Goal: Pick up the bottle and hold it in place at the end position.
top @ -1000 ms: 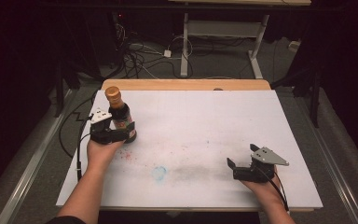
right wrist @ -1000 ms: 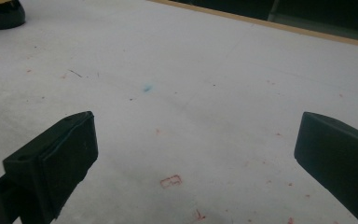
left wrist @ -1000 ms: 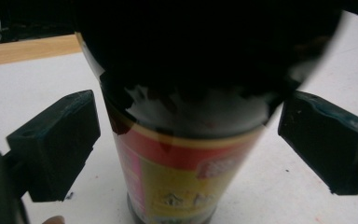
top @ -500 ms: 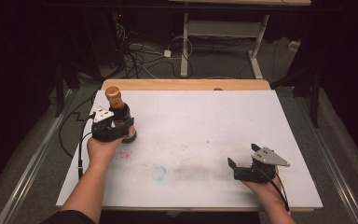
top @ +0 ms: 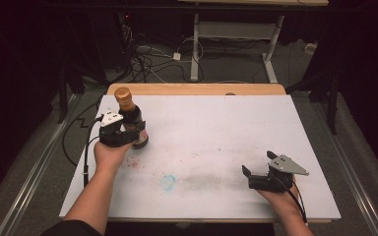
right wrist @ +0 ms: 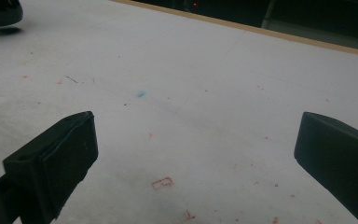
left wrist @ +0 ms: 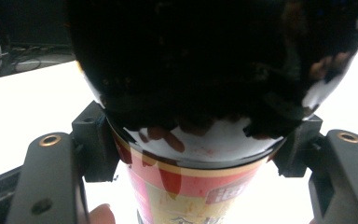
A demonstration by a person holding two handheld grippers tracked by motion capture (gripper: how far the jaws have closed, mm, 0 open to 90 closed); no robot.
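Left claw (top: 128, 135) just closed, clamps upright bottle (top: 130, 118) on counter (top: 216, 128). Right claw (top: 261, 169) gapes wide, nothing between jaws.

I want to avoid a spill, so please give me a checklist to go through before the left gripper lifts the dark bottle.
1. Left gripper shut on the dark glass bottle with red label: ok; the jaws have just closed.
2. Both fingers press the bottle: ok.
3. Bottle upright: ok.
4. Tan cap tight: cannot tell.
5. Right gripper open, apart from bottle: ok.
6. White table top free around bottle: ok.
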